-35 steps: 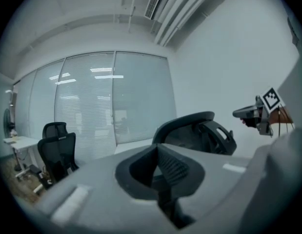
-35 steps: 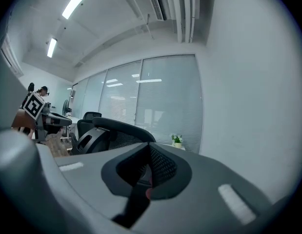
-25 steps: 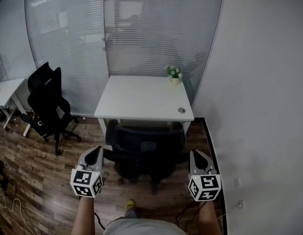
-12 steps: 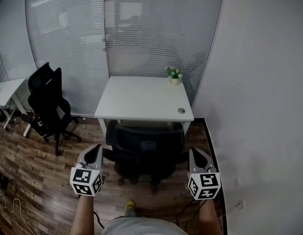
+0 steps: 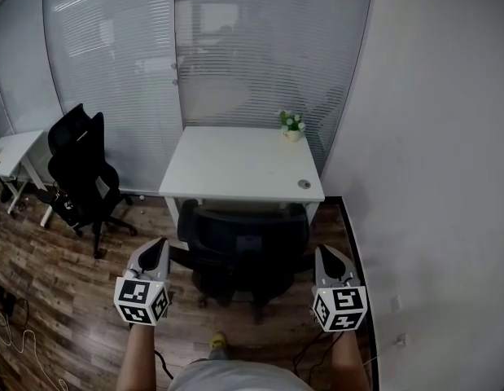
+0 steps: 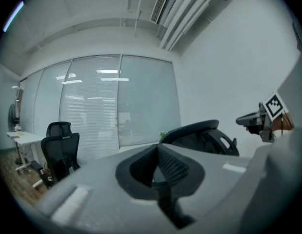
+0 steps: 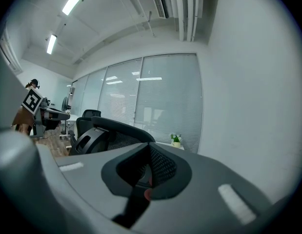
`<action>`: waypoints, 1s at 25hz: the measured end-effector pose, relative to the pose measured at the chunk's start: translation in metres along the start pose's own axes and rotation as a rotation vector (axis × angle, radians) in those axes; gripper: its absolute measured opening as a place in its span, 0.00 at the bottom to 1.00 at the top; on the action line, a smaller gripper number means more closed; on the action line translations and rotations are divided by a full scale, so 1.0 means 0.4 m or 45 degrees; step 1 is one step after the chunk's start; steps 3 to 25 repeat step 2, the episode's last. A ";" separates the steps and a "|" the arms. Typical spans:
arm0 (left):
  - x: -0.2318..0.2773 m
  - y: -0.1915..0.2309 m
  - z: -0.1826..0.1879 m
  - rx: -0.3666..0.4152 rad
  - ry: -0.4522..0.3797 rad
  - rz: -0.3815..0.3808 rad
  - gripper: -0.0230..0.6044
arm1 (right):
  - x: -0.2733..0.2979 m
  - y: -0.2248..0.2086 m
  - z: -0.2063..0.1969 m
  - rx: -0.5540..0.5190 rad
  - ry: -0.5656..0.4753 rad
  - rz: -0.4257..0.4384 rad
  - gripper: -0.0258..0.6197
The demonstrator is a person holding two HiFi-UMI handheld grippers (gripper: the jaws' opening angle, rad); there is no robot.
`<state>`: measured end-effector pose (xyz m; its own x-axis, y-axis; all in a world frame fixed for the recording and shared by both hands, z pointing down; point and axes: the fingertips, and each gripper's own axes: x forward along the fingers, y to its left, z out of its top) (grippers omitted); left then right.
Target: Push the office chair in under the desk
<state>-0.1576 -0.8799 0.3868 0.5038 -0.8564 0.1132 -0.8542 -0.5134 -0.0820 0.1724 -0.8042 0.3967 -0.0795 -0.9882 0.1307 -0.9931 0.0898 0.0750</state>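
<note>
- My left tool point(image 5: 158, 245) has its jaws closed together, with nothing between them.
- My right tool point(image 5: 323, 252) is the same: jaws together and empty.
- Both tools point roughly level towards the desk point(image 5: 235, 168), one on each side of the office chair point(image 5: 243, 239).
- The office chair stands at the desk's front edge with its black backrest facing me and its seat partly under the top.
- Each tool tip sits just beside the chair's side; I cannot tell whether either touches it.
- The desk is white and stands against a glass partition point(image 5: 260, 47) with blinds, close to the white wall point(image 5: 431, 177) on the right.
- A small potted plant point(image 5: 292, 126) stands at the desk's far right corner.
- A second black chair point(image 5: 79, 168) stands well apart on the wooden floor point(image 5: 64, 275) to the left.
</note>
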 end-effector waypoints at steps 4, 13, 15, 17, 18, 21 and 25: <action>0.001 0.002 0.004 0.001 -0.006 -0.002 0.03 | 0.002 -0.001 0.002 0.001 -0.004 0.001 0.04; 0.001 0.002 0.004 0.001 -0.006 -0.002 0.03 | 0.002 -0.001 0.002 0.001 -0.004 0.001 0.04; 0.001 0.002 0.004 0.001 -0.006 -0.002 0.03 | 0.002 -0.001 0.002 0.001 -0.004 0.001 0.04; 0.001 0.002 0.004 0.001 -0.006 -0.002 0.03 | 0.002 -0.001 0.002 0.001 -0.004 0.001 0.04; 0.001 0.002 0.004 0.001 -0.006 -0.002 0.03 | 0.002 -0.001 0.002 0.001 -0.004 0.001 0.04; 0.001 0.002 0.004 0.001 -0.006 -0.002 0.03 | 0.002 -0.001 0.002 0.001 -0.004 0.001 0.04; 0.001 0.002 0.004 0.001 -0.006 -0.002 0.03 | 0.002 -0.001 0.002 0.001 -0.004 0.001 0.04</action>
